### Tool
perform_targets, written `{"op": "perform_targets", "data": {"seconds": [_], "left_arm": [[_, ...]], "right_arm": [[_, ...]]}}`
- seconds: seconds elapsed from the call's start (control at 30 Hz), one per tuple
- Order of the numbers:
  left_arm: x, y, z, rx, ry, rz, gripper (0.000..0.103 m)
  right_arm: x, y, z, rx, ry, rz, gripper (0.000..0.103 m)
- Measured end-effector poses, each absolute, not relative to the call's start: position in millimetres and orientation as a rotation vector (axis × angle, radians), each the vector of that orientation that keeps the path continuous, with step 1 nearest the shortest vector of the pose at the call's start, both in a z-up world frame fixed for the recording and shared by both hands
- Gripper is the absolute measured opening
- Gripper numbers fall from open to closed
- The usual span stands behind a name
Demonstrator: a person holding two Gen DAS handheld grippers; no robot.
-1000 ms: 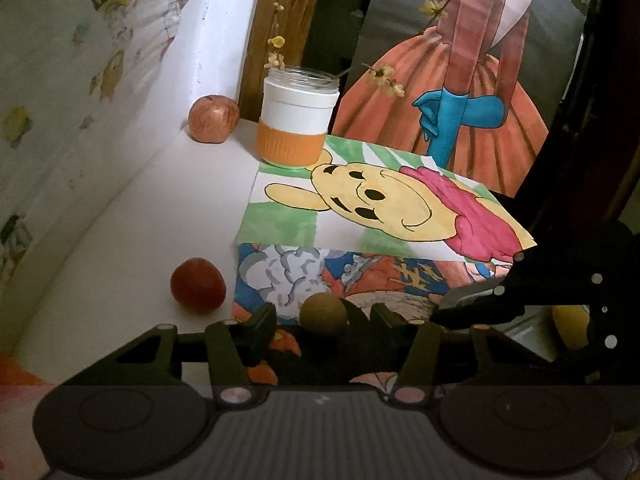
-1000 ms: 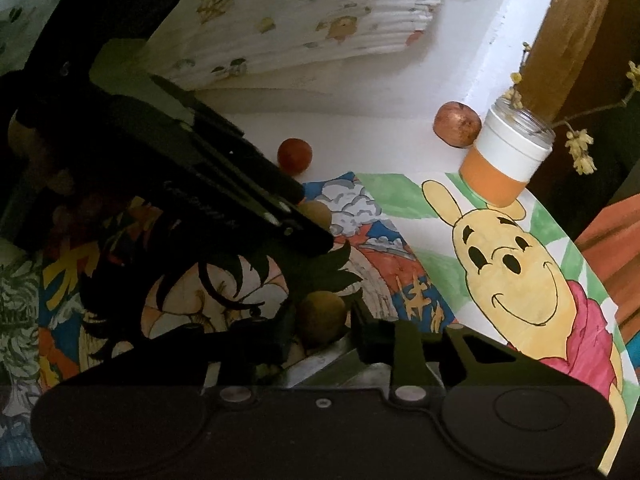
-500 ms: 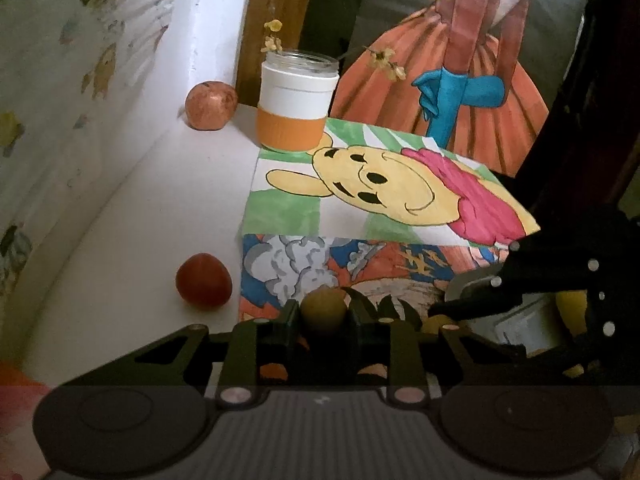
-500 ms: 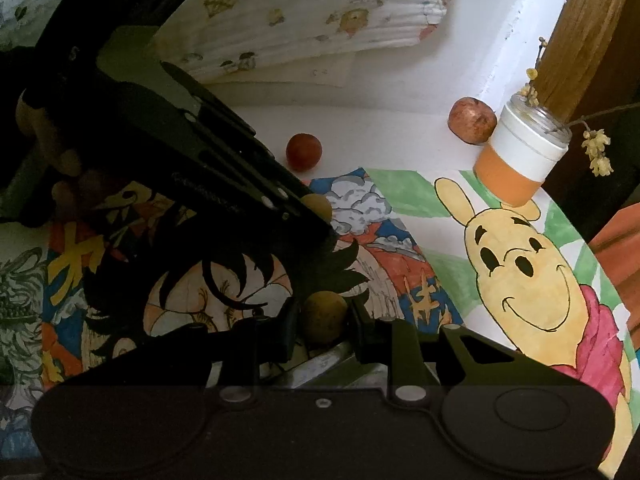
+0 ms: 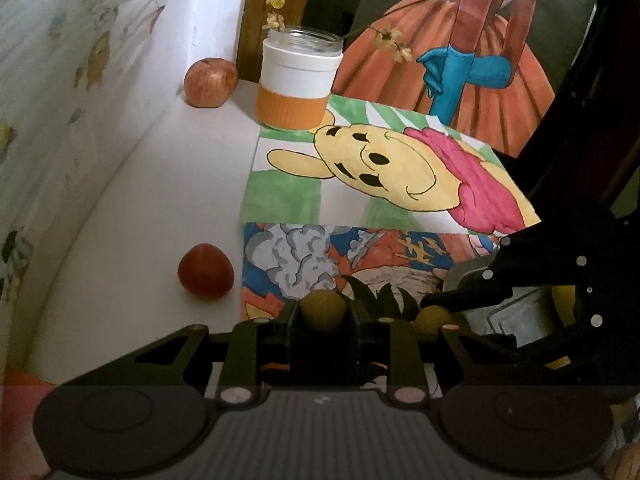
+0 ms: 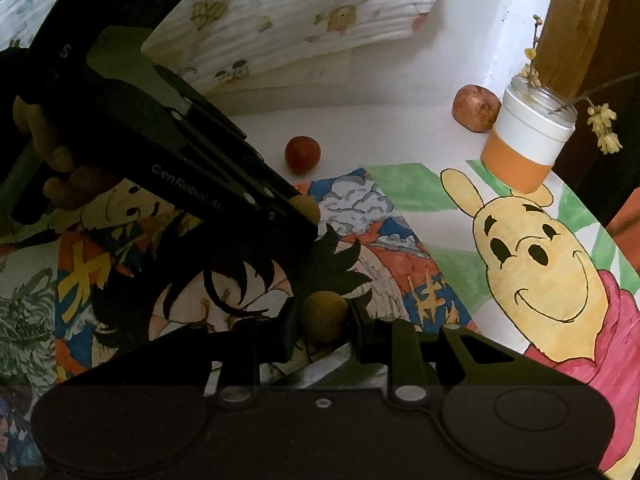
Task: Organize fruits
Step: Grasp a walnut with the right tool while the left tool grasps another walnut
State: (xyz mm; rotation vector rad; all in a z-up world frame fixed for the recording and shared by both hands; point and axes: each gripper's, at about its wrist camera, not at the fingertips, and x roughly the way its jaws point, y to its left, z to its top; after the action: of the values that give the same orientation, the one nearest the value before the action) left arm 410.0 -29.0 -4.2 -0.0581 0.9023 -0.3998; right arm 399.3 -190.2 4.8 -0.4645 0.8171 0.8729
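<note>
My left gripper [image 5: 323, 312] is shut on a small yellow-brown round fruit [image 5: 322, 309]; it also shows at the tip of the left gripper in the right wrist view [image 6: 306, 209]. My right gripper [image 6: 323, 320] is shut on a second yellow-brown round fruit [image 6: 323, 317], which also shows in the left wrist view [image 5: 430, 317]. A small red fruit [image 5: 205, 270] lies on the white table to the left of the drawings. A red apple [image 5: 210, 82] sits at the back by the wall. A metal container [image 5: 488, 312] lies under the right gripper.
A white and orange jar [image 5: 298, 80] with dried flower stems stands at the back on a bear drawing [image 5: 380, 172]. Coloured drawings cover the table. A printed cloth [image 6: 304, 16] hangs along the left wall. A wooden post [image 5: 272, 16] stands behind the jar.
My left gripper has closed on the yellow-brown fruit in front of it. Both grippers have shifted slightly; the right one still holds its fruit.
</note>
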Motion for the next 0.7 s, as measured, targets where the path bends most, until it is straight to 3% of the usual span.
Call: {"op": "perform_targets", "data": {"seconds": [0.7], "left_arm": [[405.6, -24.5, -6.4, -0.073, 0.883, -0.411, 0.029]], "right_arm": [[396.0, -191.5, 4.2, -0.438, 0.798, 0.859, 0.029]]}}
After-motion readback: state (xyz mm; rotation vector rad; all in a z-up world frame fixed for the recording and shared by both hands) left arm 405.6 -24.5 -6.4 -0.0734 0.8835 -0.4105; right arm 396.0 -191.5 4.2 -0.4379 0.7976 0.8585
